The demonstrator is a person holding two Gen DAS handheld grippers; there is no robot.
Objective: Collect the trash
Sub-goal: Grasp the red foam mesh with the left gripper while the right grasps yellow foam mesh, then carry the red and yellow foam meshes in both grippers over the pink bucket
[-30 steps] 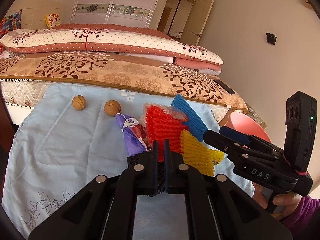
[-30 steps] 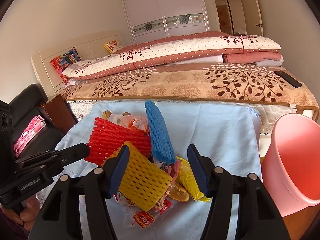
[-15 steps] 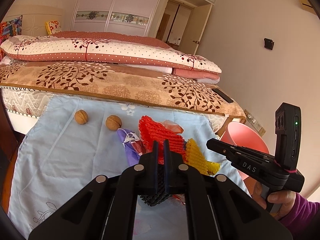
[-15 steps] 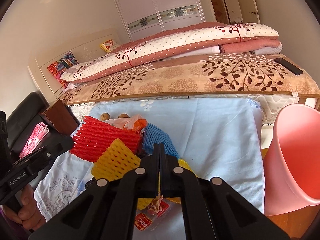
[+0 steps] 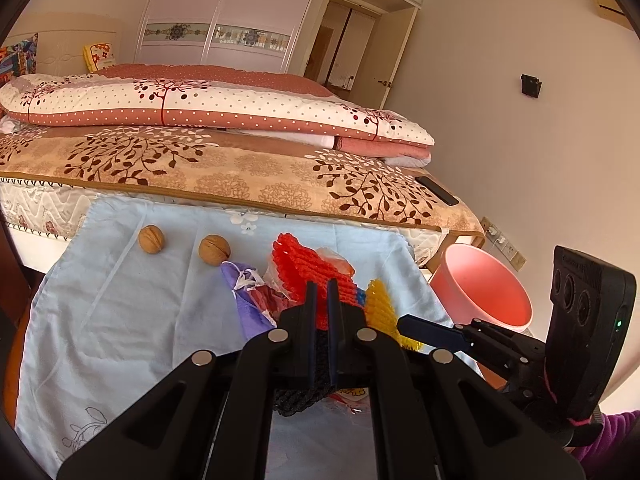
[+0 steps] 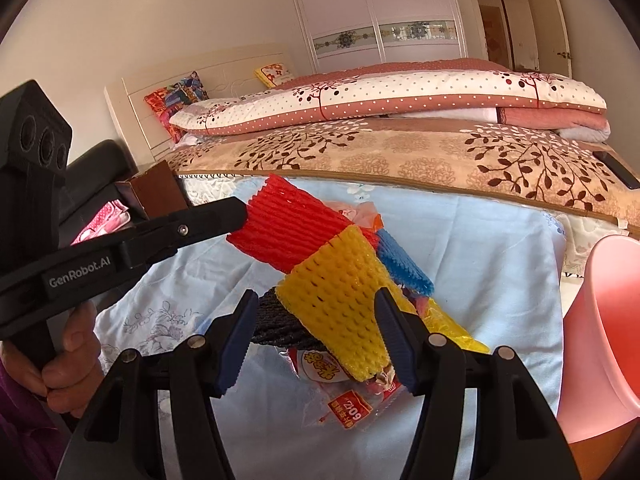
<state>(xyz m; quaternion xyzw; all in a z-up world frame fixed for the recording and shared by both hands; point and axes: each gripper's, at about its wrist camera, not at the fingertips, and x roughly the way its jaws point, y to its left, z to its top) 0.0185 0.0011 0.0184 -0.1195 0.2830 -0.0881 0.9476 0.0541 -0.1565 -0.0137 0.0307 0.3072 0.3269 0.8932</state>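
A pile of trash lies on a light blue cloth (image 5: 120, 320): red foam net (image 5: 304, 268), yellow foam net (image 6: 340, 304), blue foam net (image 6: 404, 268), black foam net (image 6: 276, 322), purple wrapper (image 5: 246, 300) and snack wrappers (image 6: 348, 408). My left gripper (image 5: 320, 292) is shut on the black foam net (image 5: 304, 394), which hangs below its jaws, just in front of the red net. My right gripper (image 6: 316, 312) is open, its fingers on either side of the yellow net. The pink bin (image 5: 480, 288) stands at the right.
Two walnuts (image 5: 151, 239) (image 5: 214, 249) lie on the cloth at the back left. A bed with folded quilts (image 5: 200, 108) runs behind the cloth. A dark phone (image 5: 436, 190) lies on the bed's right edge. A dark seat (image 6: 100, 168) is at the left.
My right gripper, shut half a second ago, has opened and now straddles the yellow net. My left gripper stays shut on the black net and has lifted and pulled back slightly.
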